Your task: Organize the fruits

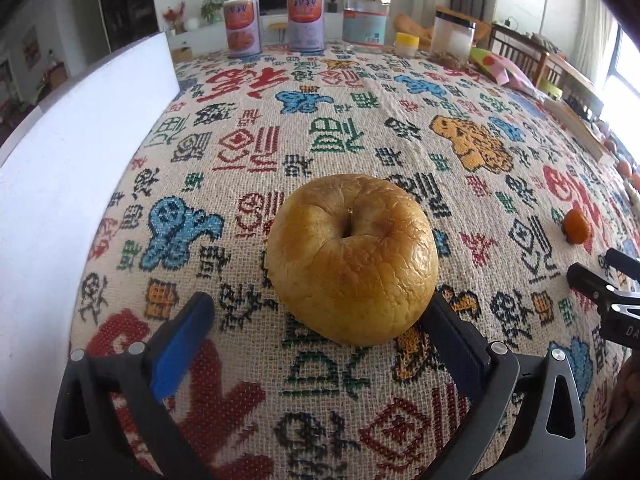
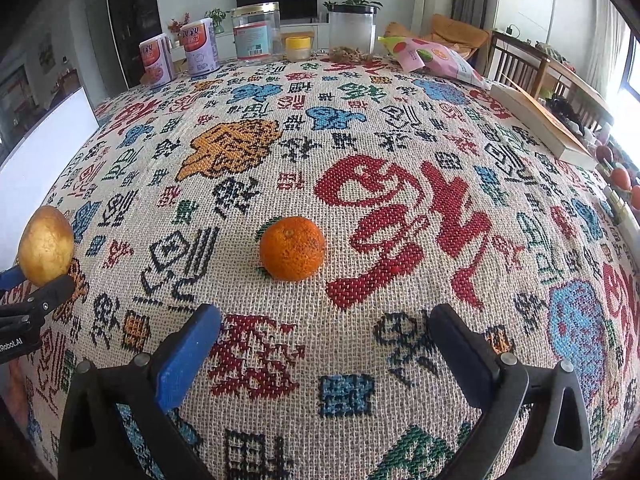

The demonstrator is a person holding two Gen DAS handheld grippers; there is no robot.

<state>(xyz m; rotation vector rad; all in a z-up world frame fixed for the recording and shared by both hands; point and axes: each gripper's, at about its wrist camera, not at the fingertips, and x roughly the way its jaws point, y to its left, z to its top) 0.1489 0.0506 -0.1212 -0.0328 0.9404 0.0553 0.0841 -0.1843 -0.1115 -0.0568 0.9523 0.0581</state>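
Right wrist view: both the left tool [image 2: 24, 276], marked "Robot.AI", and the right tool [image 2: 324, 320] gape empty.

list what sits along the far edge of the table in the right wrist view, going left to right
orange can → purple can → clear jar with a blue label → small yellow-lidded jar → big black-lidded jar → pink snack bag

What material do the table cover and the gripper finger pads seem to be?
Table cover: probably coarse woven fabric, matte; its weave grid shows plainly. Left gripper finger pads: probably rubber or plastic, blue, finely ribbed; which one is unclear.
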